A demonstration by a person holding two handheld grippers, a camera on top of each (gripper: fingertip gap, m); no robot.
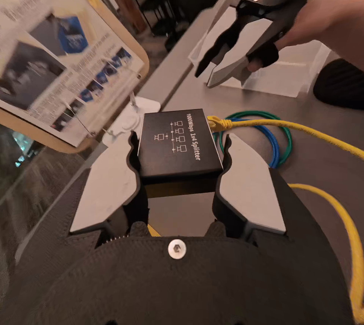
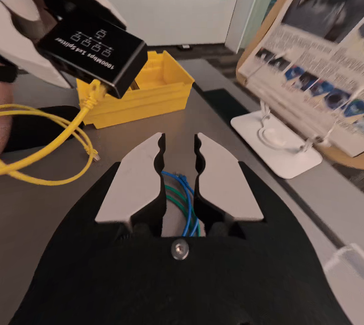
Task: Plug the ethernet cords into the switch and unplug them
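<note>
The left gripper (image 1: pixel 179 136) was clamped on the small black rectangular metal switch (image 1: pixel 179 142), its two pale fingers pressed against the box's long sides at the centre of the left wrist view, and held it lifted off the grey tabletop (image 1: pixel 246 99). One yellow ethernet cord (image 1: pixel 275 123) was seated in the switch's right-hand port face, its boot at centre right of the frame and its run trailing off to the right edge.

The right gripper (image 2: pixel 179 139) held nothing; its jaws stood parted by a narrow gap. In the right wrist view it pointed down at the table, and between its fingers, just below centre, lay the coiled blue ethernet cord (image 2: pixel 186 187) with the green ethernet cord (image 2: pixel 173 196) beside it (the blue plug sat uppermost, its long axis running roughly along the fingers). The switch appeared at upper left of that view, well above and to the left of the coils, its port face turned down toward the table.

So the right gripper was the nearer tool to the loose cords, and the likely next grasp was the blue plug directly beneath it. A yellow plastic bin (image 2: pixel 149 95) stood behind, at centre left.
</note>
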